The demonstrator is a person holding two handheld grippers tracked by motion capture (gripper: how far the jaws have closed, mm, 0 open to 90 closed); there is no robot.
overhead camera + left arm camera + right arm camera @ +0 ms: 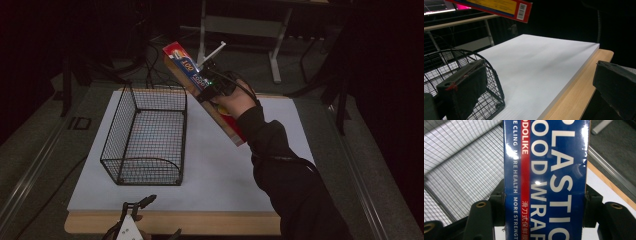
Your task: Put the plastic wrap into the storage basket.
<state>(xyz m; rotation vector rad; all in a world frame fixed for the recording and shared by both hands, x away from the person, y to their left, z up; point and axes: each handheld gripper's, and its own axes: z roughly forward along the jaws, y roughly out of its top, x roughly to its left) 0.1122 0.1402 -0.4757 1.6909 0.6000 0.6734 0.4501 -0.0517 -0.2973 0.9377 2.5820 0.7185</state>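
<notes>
High view: the right hand-held gripper [209, 80], raised above the worktop [220, 165], holds a long box of plastic food wrap [200, 87] tilted, its upper end over the far right corner of the black wire basket [145, 135], which sits on the white board below and to that gripper's left; right gripper view shows both jaws pressed against the blue box's [546, 180] long edges, clamped on it; the left hand-held gripper [134, 220] waits low at the worktop's near edge; left gripper view shows its jaws set wide apart, the basket [461, 72] just ahead of its left jaw, the box [496, 7] high overhead.
</notes>
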